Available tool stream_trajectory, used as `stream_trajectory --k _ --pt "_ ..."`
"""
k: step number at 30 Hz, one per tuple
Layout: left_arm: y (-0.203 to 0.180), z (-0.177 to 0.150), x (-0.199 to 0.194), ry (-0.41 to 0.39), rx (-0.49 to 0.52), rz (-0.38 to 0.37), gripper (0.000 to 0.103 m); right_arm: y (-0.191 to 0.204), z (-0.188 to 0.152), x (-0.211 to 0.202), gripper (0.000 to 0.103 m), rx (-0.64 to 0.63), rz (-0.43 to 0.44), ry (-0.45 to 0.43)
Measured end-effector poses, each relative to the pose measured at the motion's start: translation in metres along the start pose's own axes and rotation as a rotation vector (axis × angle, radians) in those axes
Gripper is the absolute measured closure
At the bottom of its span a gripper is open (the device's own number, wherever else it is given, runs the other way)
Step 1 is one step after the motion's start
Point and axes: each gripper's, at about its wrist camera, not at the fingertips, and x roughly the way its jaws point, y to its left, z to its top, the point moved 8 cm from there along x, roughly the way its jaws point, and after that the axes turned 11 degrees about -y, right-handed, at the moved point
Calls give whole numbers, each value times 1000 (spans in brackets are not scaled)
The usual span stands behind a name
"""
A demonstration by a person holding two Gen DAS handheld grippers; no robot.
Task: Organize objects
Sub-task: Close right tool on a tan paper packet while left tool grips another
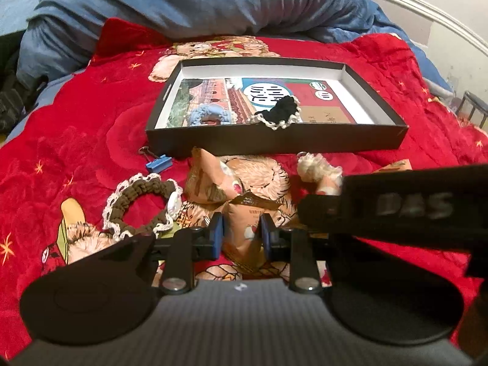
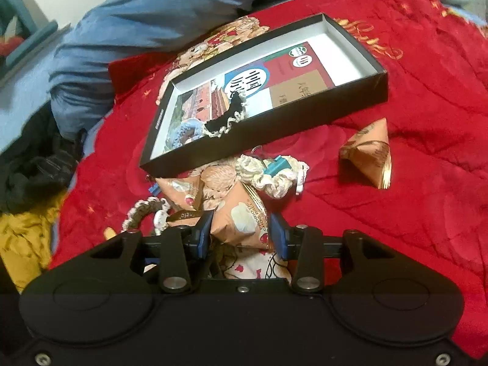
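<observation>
A black shallow box [image 1: 274, 140] [image 2: 350, 91] lies on the red blanket, holding a booklet, a blue scrunchie [image 1: 209, 116] and a black scrunchie [image 1: 280, 111]. Peach pyramid packets lie in front of it. My left gripper [image 1: 241, 231] has its blue pads on either side of one peach packet [image 1: 247, 228]. My right gripper [image 2: 241, 231] has its pads on either side of a peach packet [image 2: 241, 222]. The right gripper's body crosses the right of the left wrist view [image 1: 411, 207]. A brown scrunchie [image 1: 140, 207] and a blue binder clip [image 1: 158, 161] lie left.
Another peach packet [image 2: 369, 155] lies apart on the right. A cream scrunchie with a teal clip [image 2: 274, 170] sits near the box front. A blue duvet [image 1: 198, 0] is bunched behind the box. Dark and yellow clothes [image 2: 24, 201] lie at the left.
</observation>
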Motion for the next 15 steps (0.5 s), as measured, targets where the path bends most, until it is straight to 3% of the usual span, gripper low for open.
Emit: stream_trajectory --k 5,15 --pt "2 2 -9 6 -5 13 74 -14 1 -13 64 131 83 54" --pt "4 8 -20 -4 -50 6 74 -18 13 -26 64 227 170 49"
